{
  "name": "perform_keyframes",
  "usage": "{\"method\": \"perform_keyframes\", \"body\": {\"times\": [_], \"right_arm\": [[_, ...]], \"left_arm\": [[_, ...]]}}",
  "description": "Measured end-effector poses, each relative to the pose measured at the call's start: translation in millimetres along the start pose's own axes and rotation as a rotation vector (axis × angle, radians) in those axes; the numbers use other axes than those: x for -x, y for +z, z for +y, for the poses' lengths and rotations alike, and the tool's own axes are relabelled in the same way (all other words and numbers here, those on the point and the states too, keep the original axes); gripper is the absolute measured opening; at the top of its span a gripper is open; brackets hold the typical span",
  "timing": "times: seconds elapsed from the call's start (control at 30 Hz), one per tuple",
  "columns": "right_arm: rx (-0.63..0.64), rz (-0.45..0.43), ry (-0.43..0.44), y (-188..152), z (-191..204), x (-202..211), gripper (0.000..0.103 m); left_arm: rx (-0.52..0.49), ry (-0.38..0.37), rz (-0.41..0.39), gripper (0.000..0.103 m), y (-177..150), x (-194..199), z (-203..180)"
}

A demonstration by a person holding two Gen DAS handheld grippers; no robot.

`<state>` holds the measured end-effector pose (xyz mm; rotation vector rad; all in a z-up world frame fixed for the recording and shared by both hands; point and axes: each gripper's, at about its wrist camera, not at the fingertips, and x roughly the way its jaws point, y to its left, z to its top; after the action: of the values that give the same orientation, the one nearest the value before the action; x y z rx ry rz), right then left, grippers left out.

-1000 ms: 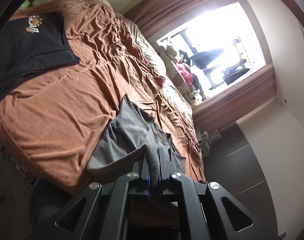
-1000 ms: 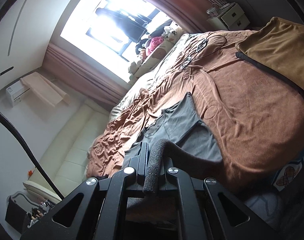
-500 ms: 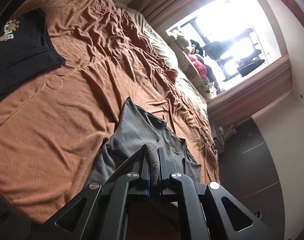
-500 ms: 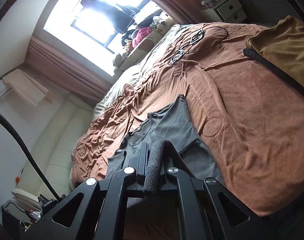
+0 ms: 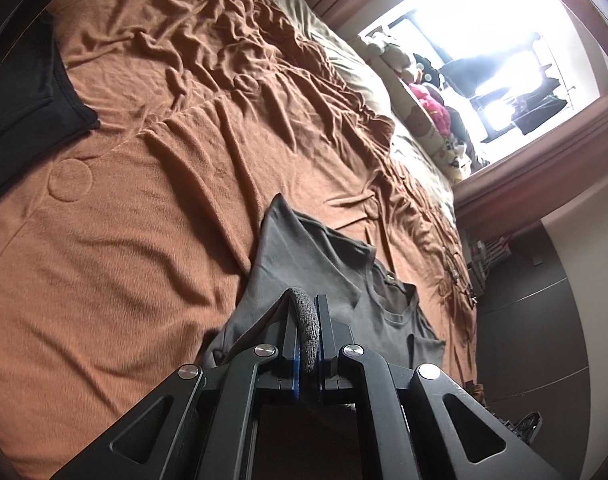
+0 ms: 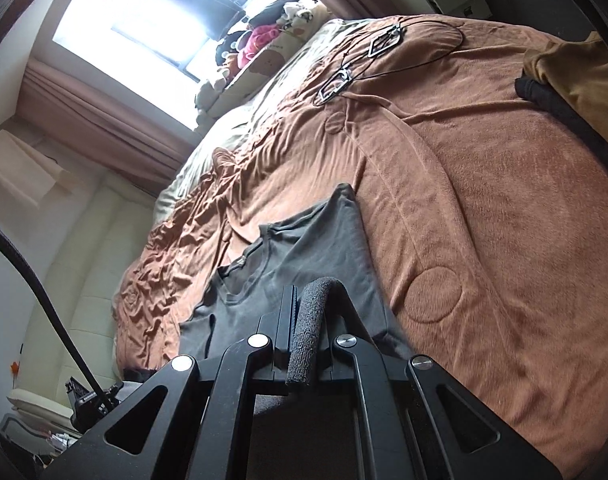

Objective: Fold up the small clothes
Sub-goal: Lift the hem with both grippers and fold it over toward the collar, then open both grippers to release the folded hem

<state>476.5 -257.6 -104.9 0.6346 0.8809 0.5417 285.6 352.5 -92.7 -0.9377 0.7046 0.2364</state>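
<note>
In the left wrist view, the left claw (image 5: 307, 322) is clenching a thick rolled edge of the grey shirt (image 5: 320, 264), with the fabric bulging up between the two fingers. The rest of the shirt is spreading out ahead of the claw over the brown blanket (image 5: 152, 208) on the bed, neckline facing the far right and one corner pointing away toward the window (image 5: 484, 52). A black garment (image 5: 20, 92) is lying at the far left of the blanket, well apart from the shirt. Soft toys (image 5: 428, 96) are sitting along the sill beneath the window.

In the right wrist view, the right claw (image 6: 304, 336) is likewise gripping a rolled hem of the grey shirt (image 6: 300, 248), the fabric curving up and over between its fingers. The shirt is stretching forward and to the left from the claw, its neckline opening toward the left side and its far corner resting on the brown blanket (image 6: 484, 208). A mustard-coloured garment (image 6: 580, 76) is lying on a black one (image 6: 560, 108) at the far right edge of the bed, well apart from the shirt. Two wire hangers (image 6: 360, 60) are lying on the blanket near the far end. A black cable (image 6: 36, 296) is arcing along the left of the picture.
</note>
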Motion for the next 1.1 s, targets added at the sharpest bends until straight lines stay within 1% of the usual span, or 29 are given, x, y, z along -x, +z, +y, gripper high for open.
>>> {"method": "perform_keyframes", "body": {"times": [0.4, 0.63, 0.77, 0.8, 0.83, 0.87, 0.9, 0.93, 0.97, 1.0, 1.03, 1.1], "right_arm": [[0.025, 0.066, -0.081, 38, 1, -81, 0.002], [0.035, 0.086, -0.130, 46, -4, -116, 0.002], [0.036, 0.110, -0.167, 49, -7, -131, 0.003], [0.036, 0.117, -0.178, 49, -8, -133, 0.004], [0.041, 0.117, -0.168, 49, -7, -133, 0.006], [0.051, 0.115, -0.164, 49, -4, -133, 0.009], [0.065, 0.111, -0.169, 49, -2, -131, 0.019], [0.087, 0.093, -0.184, 49, 2, -126, 0.050], [0.102, 0.068, -0.190, 50, 4, -120, 0.069], [0.119, 0.036, -0.192, 51, 7, -112, 0.086], [0.137, 0.026, -0.186, 52, 9, -107, 0.085], [0.171, 0.040, -0.182, 50, 14, -100, 0.085]], "left_arm": [[-0.007, 0.096, 0.048, 0.005, 37, -75, 8], [-0.031, 0.147, 0.080, 0.005, 46, -116, 12], [-0.056, 0.187, 0.119, 0.006, 49, -138, 15], [-0.075, 0.209, 0.130, 0.009, 48, -142, 14], [-0.092, 0.228, 0.137, 0.009, 47, -143, 12], [-0.100, 0.227, 0.138, 0.013, 46, -142, 11], [-0.115, 0.218, 0.136, 0.024, 45, -139, 8], [-0.134, 0.222, 0.131, 0.034, 44, -136, 5], [-0.160, 0.239, 0.120, 0.057, 44, -131, 2], [-0.190, 0.257, 0.103, 0.072, 44, -127, -1], [-0.229, 0.270, 0.084, 0.075, 44, -120, -6], [-0.285, 0.282, 0.089, 0.076, 43, -113, -12]]}}
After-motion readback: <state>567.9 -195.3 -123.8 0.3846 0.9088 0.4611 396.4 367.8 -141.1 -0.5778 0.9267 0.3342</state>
